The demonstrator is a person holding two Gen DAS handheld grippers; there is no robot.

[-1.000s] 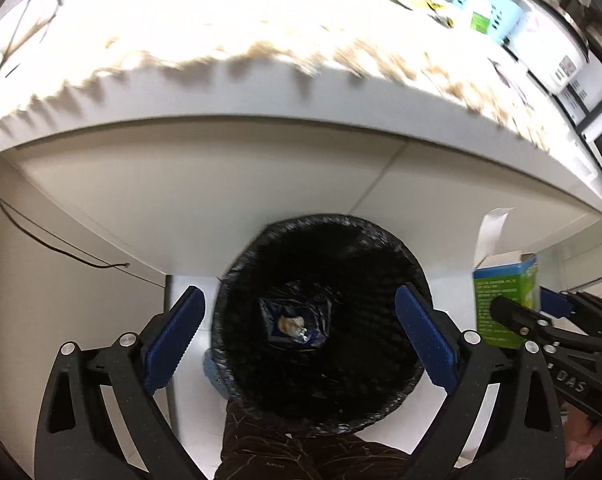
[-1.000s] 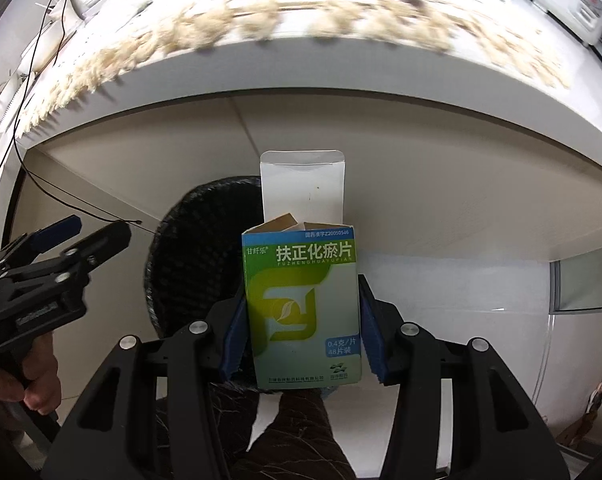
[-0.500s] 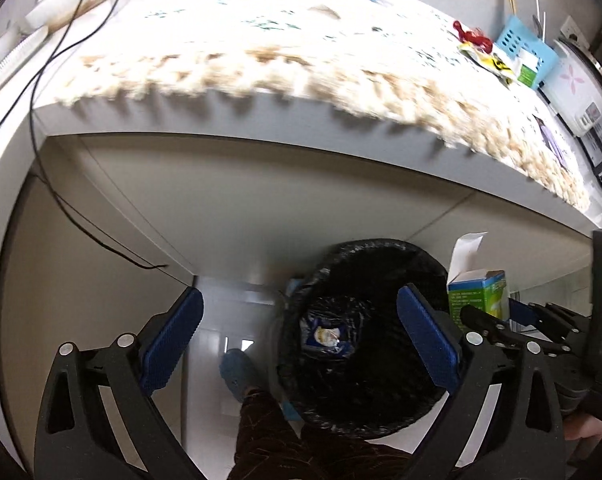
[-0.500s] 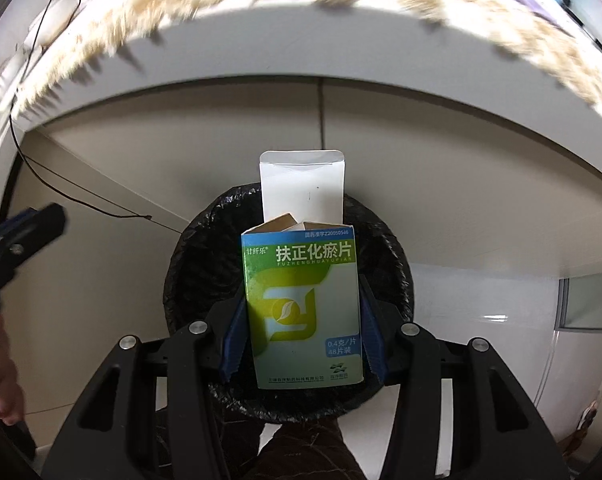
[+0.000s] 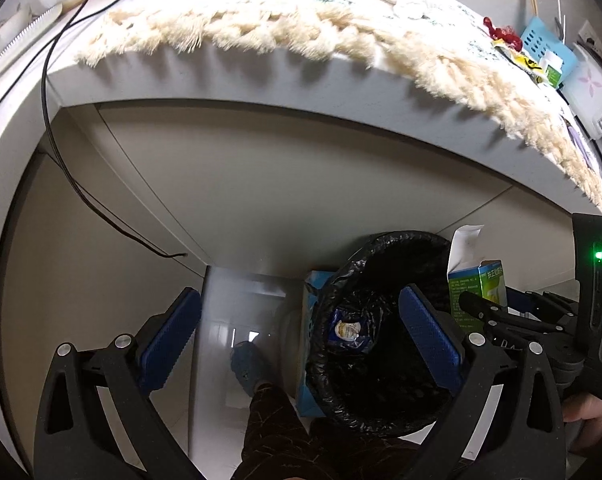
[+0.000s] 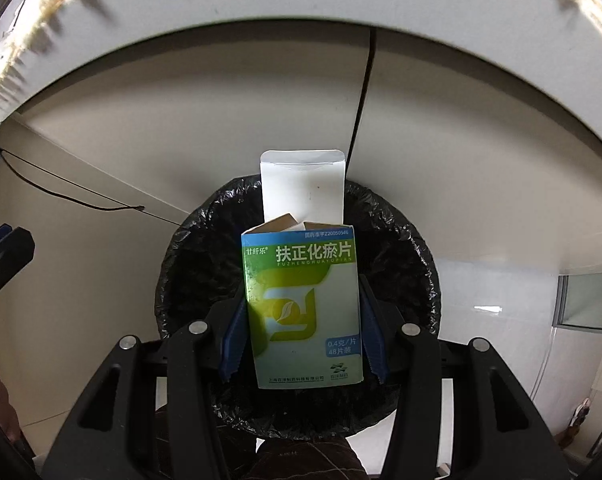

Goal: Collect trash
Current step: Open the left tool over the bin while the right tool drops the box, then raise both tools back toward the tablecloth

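My right gripper [image 6: 303,316] is shut on a green and white medicine box [image 6: 301,304] with its top flap open, held directly over a round bin lined with a black bag [image 6: 189,276]. In the left wrist view the same box [image 5: 475,284] hangs at the bin's right rim [image 5: 341,276], and a blue wrapper [image 5: 347,330] lies inside the bin. My left gripper [image 5: 299,334] is open and empty, above the floor to the left of the bin.
The bin stands on the floor under a white counter [image 5: 229,76] with a fringed cream cloth [image 5: 341,36]. A black cable [image 5: 81,192] hangs down the cabinet side. A blue box [image 5: 307,332] sits behind the bin. My shoe [image 5: 249,368] and trouser leg are below.
My right gripper has carried the box from right of the bin to directly above it. My left gripper has drawn away to the left, off the bin.
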